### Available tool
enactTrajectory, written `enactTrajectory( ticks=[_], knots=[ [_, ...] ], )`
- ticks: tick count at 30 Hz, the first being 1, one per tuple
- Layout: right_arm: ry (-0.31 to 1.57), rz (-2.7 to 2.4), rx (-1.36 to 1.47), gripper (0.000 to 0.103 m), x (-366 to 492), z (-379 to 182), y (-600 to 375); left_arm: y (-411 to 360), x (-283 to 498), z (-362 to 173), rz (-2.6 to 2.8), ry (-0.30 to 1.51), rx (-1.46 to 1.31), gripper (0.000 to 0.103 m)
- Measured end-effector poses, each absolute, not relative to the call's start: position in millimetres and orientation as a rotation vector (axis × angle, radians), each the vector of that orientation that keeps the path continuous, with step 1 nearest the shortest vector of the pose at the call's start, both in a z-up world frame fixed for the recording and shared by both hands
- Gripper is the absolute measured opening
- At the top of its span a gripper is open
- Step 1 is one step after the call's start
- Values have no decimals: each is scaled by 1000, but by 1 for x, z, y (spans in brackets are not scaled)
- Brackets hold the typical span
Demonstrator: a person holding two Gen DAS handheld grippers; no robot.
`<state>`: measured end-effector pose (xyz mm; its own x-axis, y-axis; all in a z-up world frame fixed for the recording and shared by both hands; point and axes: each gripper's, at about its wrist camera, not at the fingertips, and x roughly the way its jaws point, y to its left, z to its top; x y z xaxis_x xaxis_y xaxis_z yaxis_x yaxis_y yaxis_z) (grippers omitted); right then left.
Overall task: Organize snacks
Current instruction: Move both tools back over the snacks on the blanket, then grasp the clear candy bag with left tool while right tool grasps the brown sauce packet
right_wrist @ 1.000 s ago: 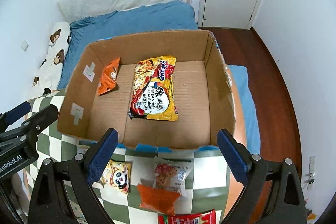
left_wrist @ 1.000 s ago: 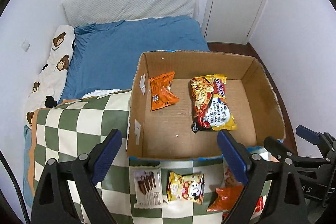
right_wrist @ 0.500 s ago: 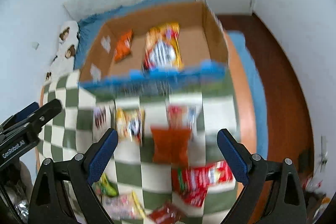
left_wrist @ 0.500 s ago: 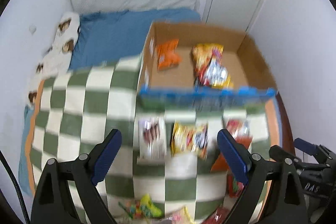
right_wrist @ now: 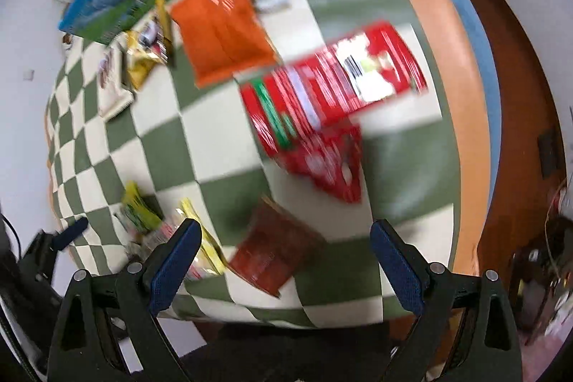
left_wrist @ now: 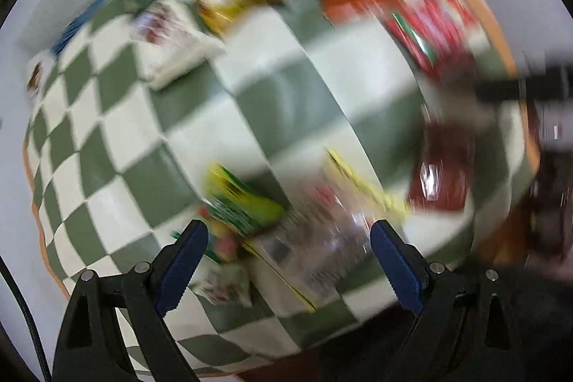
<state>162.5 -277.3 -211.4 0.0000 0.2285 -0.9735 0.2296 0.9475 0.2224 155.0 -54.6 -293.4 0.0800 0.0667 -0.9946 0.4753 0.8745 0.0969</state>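
Right wrist view looks down on a green-and-white checkered blanket [right_wrist: 222, 145] strewn with glossy snack packets: a flat orange bag [right_wrist: 224, 20], a red packet [right_wrist: 333, 88] and a dark red pouch [right_wrist: 275, 251]. Right gripper [right_wrist: 284, 260] gapes empty above them. Left gripper [left_wrist: 288, 262] also stands wide, over blurred yellow-green packets [left_wrist: 247, 206].

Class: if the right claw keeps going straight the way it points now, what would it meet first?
Most likely the dark red snack packet lying on the checked blanket, which sits between the open right claw. The picture is blurred, so depth is uncertain.
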Motion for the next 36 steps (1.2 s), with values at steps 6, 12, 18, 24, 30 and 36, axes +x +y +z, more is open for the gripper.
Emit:
enactTrajectory(
  ticks=[6, 12, 18, 24, 30, 36],
  knots=[
    [1624, -23, 393, 97, 133, -234, -278, -75, 141, -338, -307, 1522, 551, 93],
    [1662, -35, 440, 97, 123, -258, -267, -56, 180, -343, -133, 1503, 377, 93],
    [1686, -112, 507, 97, 122, -290, -251, -21, 216, -326, -35, 1526, 99, 93],
    [1674, -139, 345, 81, 128, -301, -213, 0, 212, -314, -54, 1560, 20, 93],
    [1636, -23, 125, 63, 119, -288, -188, 15, 205, -339, -74, 1646, -43, 93],
    [1606, 28, 8, 65, 114, -277, -174, -1, 216, -343, -115, 1639, -57, 93]
  ],
)
